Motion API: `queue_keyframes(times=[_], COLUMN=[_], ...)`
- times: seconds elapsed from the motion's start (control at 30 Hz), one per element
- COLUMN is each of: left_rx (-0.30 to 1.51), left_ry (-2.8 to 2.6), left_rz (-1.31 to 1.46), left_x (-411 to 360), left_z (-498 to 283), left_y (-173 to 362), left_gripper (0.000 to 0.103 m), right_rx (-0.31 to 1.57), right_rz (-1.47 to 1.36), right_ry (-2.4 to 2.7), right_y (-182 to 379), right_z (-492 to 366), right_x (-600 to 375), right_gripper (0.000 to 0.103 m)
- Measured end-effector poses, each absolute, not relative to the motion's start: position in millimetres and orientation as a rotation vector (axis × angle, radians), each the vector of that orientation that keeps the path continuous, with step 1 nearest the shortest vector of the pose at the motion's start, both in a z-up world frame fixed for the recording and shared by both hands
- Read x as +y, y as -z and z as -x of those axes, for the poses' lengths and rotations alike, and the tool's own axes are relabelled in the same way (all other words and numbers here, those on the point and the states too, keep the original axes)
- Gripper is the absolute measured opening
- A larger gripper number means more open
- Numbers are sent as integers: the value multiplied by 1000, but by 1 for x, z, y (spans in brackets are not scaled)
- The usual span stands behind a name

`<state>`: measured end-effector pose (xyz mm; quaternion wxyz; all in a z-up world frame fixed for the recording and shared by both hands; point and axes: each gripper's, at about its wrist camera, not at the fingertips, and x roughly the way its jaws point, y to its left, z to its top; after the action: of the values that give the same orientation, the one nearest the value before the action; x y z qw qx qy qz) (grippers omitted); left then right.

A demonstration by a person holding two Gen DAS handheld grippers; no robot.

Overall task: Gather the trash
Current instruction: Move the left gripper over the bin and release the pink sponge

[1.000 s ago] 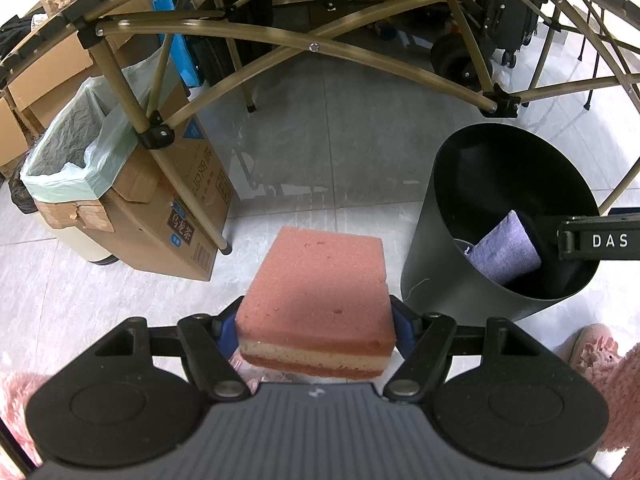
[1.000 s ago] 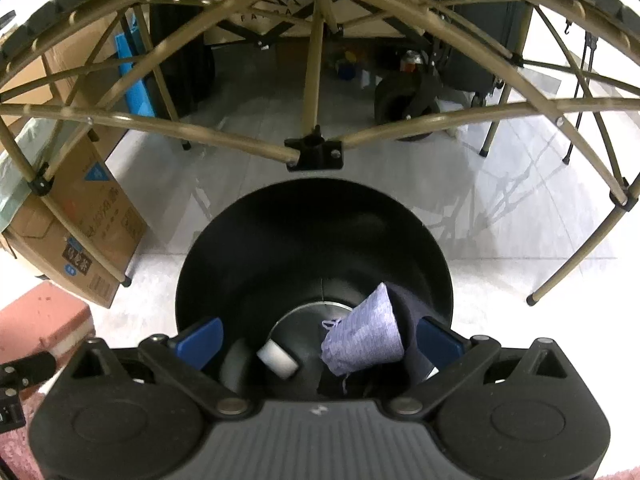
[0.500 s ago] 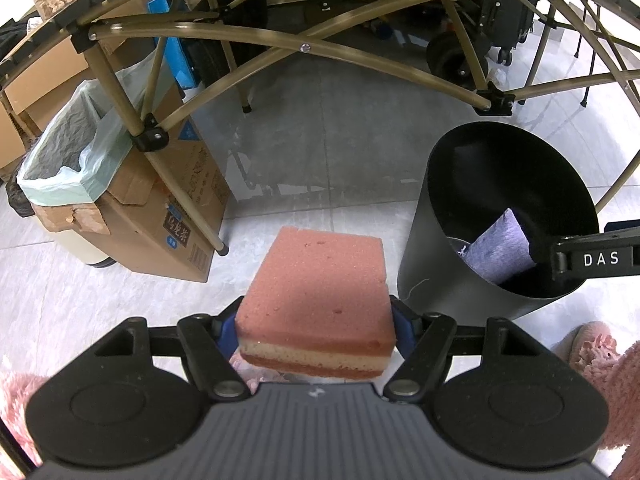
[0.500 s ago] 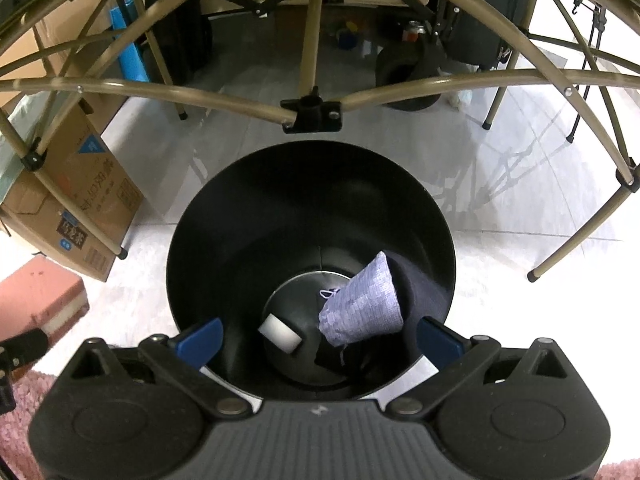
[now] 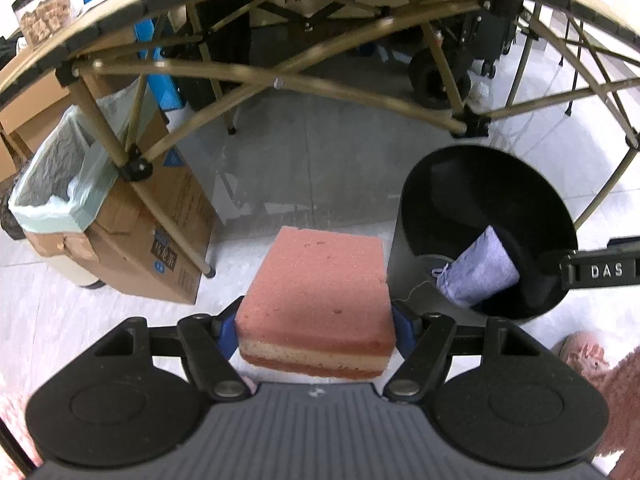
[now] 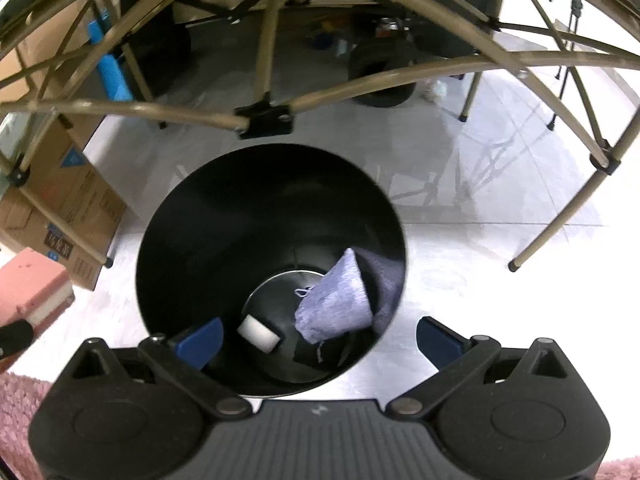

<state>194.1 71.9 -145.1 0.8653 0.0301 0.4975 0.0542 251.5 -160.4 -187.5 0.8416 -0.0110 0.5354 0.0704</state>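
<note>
While the pink sponge sits pinched in mid-air, here's how it stands, folks:

Sponge (image 5: 316,300): a thick pink block with a cream layer through its middle, gripped at its near end and held above the pale tiled floor (image 5: 304,168), just left of the bin. Its corner also peeks in at the left edge of the right wrist view (image 6: 32,288).

Left tongs (image 5: 316,330): blue pads pressed against both sides of the sponge, a firm pinch, angled down at the floor.

Black bin (image 5: 404,248): a round, open-topped can standing on the floor, right beside the sponge. From the right wrist view (image 6: 192,248) we look straight into its mouth.

Inside the bin: a small lavender drawstring pouch (image 6: 336,304) leans against the right wall over something dark, and a small white block (image 6: 258,330) lies on the bottom to its left.

Right tongs (image 6: 318,338): spread wide, nothing between the blue pads, hanging over the near rim of the bin. The left pad shows against the bin's mouth, the right pad against the floor outside it.

Behind it all: the tan crossed legs of a folding table (image 5: 280,80) arch over the floor.

Far left: a cardboard box (image 5: 160,248) stands on the floor, with a second bin lined with a pale green bag (image 5: 60,184) just beside it.

Bottom right: something pink and fluffy (image 5: 592,364), blurred, can't tell what.
</note>
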Motion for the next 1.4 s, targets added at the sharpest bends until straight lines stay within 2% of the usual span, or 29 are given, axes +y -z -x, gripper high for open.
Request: queue_keyframes(times=[0.43, 1.4], left_rx=[1041, 1187], left_ry=[-36, 103], left_rz=[-95, -136], left_x=[36, -59], left_z=[-220, -274], left_y=[141, 164], left_gripper=[72, 72], right_rx=[1111, 1049], right_rz=[-44, -201], right_ry=[-55, 109], right_y=[181, 169], right_z=[-253, -248], right_x=[-211, -280], right_gripper=[103, 103])
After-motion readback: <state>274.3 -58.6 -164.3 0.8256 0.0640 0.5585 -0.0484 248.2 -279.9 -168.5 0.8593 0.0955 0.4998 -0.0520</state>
